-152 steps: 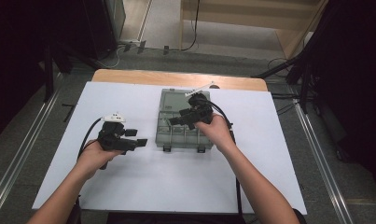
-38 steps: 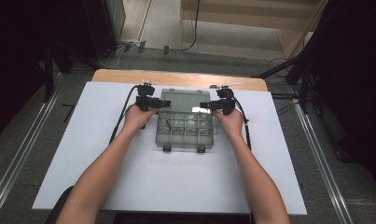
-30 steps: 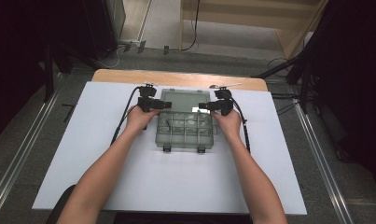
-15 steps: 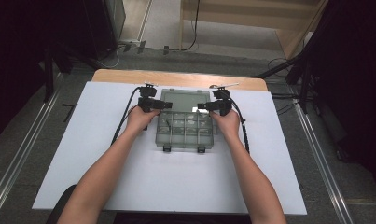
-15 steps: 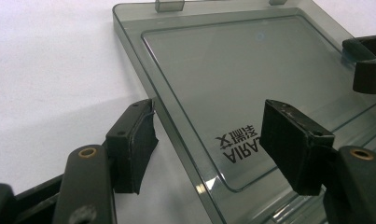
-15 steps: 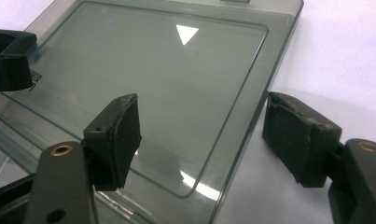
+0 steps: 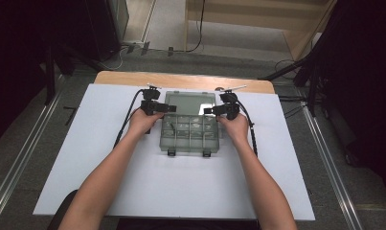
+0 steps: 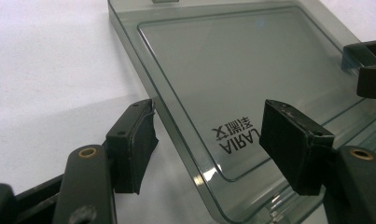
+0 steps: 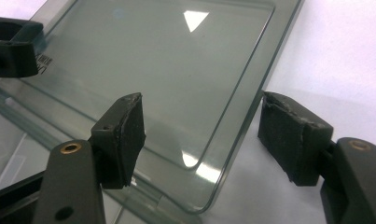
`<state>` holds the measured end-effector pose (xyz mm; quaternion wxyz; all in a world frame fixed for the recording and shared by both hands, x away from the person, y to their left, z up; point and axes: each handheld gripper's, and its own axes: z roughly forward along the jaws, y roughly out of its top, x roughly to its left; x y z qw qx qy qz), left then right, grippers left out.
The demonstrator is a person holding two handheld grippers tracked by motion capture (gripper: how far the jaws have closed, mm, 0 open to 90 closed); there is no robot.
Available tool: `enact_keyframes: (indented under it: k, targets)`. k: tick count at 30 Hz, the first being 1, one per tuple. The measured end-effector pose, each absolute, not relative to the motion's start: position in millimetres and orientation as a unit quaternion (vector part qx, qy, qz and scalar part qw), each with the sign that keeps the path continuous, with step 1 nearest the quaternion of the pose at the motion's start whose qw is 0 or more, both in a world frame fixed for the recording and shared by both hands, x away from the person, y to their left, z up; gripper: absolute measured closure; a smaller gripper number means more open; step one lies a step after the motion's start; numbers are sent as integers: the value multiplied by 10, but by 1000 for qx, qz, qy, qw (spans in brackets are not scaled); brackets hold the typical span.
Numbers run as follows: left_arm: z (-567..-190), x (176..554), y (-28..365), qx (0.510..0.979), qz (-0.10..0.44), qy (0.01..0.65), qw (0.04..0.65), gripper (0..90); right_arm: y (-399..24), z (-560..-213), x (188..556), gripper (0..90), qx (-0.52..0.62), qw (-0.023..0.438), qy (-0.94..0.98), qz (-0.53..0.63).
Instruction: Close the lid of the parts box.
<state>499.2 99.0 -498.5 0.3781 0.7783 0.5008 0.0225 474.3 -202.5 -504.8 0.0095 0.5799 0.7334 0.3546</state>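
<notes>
- High view: a clear compartment box [image 7: 189, 129] lies open in the middle of the white surface [image 7: 85, 158], its lid [image 7: 190, 101] laid back flat on the far side, its latches toward the person.
- Left tool [image 7: 167, 109] sits at the lid's left edge and right tool [image 7: 209, 110] at its right edge, each held in a hand that rests beside the box.
- Left gripper view: the left tool's pads [image 8: 132, 142] stand wide apart, straddling the lid's [image 8: 241, 79] edge without pressing on it (one pad outside, one over the printed panel).
- Right gripper view: the right tool's jaws have just been closing a little, with the lid's [image 9: 176, 70] rim between the pads [image 9: 125, 135]; a gap shows on both sides, so nothing is gripped yet.
- Judged step: taking hold of both lid edges, likely to swing the lid over the compartments.
- Next move, as I judge it: both tools close on the rim evenly, then lift together so the lid pivots without twisting the hinge or shifting the box.
</notes>
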Motion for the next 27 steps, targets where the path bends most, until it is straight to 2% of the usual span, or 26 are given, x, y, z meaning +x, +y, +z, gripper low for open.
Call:
enact_keyframes:
  k: [8,13,27]
  targets:
    - [-4989,4999,1013,779,9,495,383,370,-2032,-5063,4756,348,578,18,730,364]
    - [-4990,4998,1022,781,15,488,389,372,-2019,-5069,4788,354,579,30,726,370]
    - [-4925,4981,1033,780,38,477,403,451,-2023,-4991,4800,418,571,54,724,382]
